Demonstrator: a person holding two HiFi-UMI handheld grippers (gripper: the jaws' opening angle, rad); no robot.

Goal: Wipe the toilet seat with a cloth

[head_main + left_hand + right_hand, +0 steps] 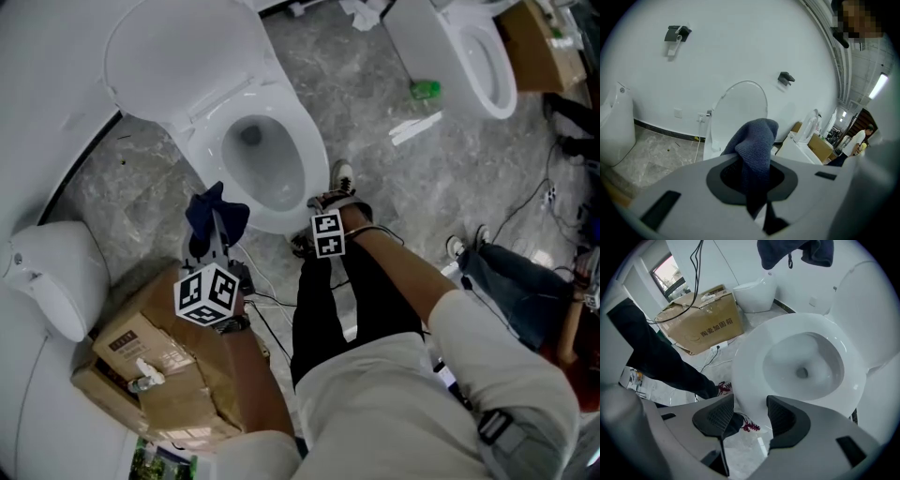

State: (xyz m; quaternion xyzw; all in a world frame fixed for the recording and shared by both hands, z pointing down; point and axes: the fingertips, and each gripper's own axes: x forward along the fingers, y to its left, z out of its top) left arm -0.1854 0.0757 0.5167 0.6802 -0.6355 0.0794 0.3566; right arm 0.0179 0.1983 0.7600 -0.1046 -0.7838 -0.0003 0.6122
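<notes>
The left gripper point(752, 174) is clamped on a dark blue cloth point(757, 140), which bulges up out of the closed jaws and trails down below them. In the head view this gripper point(216, 246) holds the cloth point(216, 216) just off the front left edge of the toilet seat point(312, 169). The right gripper view shows the cloth point(794, 251) hanging clear above the seat point(750, 357), not touching it. The lid point(740, 112) stands raised against the white wall. The right gripper point(750, 416) has its jaws well apart with nothing between them, and it points at the front edge of the seat; in the head view it point(325, 211) sits just beside that front rim, next to the person's shoe point(342, 178). A cardboard box point(159, 375) stands on the floor near the toilet's left side.
</notes>
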